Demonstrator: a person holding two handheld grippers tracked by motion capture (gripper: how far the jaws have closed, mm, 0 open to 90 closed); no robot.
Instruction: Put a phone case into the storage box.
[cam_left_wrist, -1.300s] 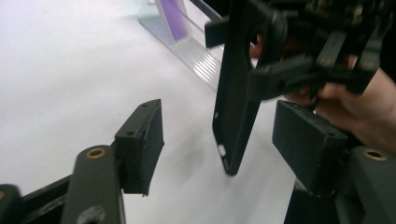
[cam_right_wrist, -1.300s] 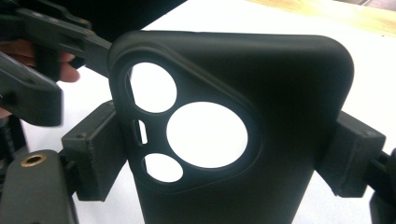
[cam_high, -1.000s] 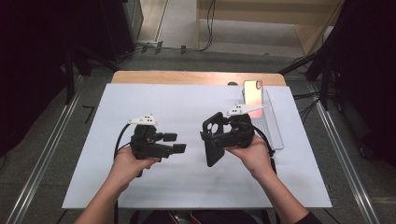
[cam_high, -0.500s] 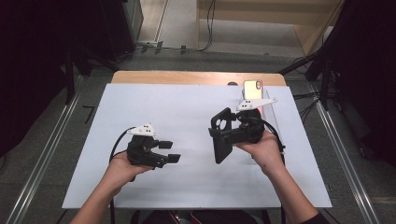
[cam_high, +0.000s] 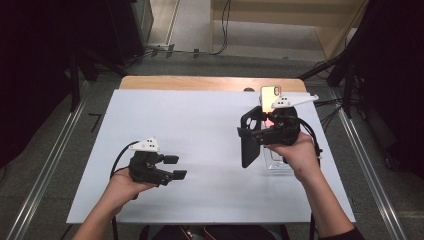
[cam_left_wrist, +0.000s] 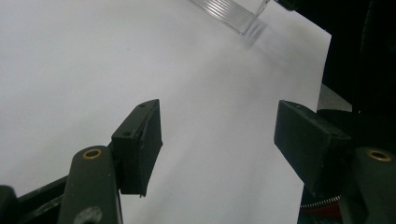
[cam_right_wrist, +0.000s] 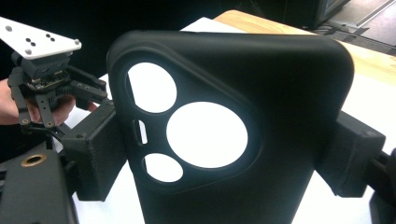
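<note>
Your right gripper (cam_high: 248, 134) has its two black jaws pressed on the long sides of a black soft phone case with round camera holes (cam_high: 249, 139). In the right gripper view the case (cam_right_wrist: 233, 126) stands up tall between the jaws, with its three round holes on the upper left and the white table showing through them. The holes are at the top end, so that end points up in that view. In the high view the case is a thin dark strip that runs up and down the picture, held up off the white table top (cam_high: 200, 130) on its right half — its long side points away from you and back toward you.

Just behind your right hand (cam_high: 300, 150) a clear plastic stand (cam_high: 280, 161) sits on the table. A gold shiny phone (cam_high: 270, 97) stands near the far edge, close to the grey plate on top of your right gripper.

Your left gripper (cam_high: 176, 167) is low over the near left part of the table, well apart from the case. Its jaws stand wide apart with nothing between them — the left gripper view shows bare white table (cam_left_wrist: 93, 56) in the gap, and the clear stand (cam_left_wrist: 229, 9) far off at the top.
</note>
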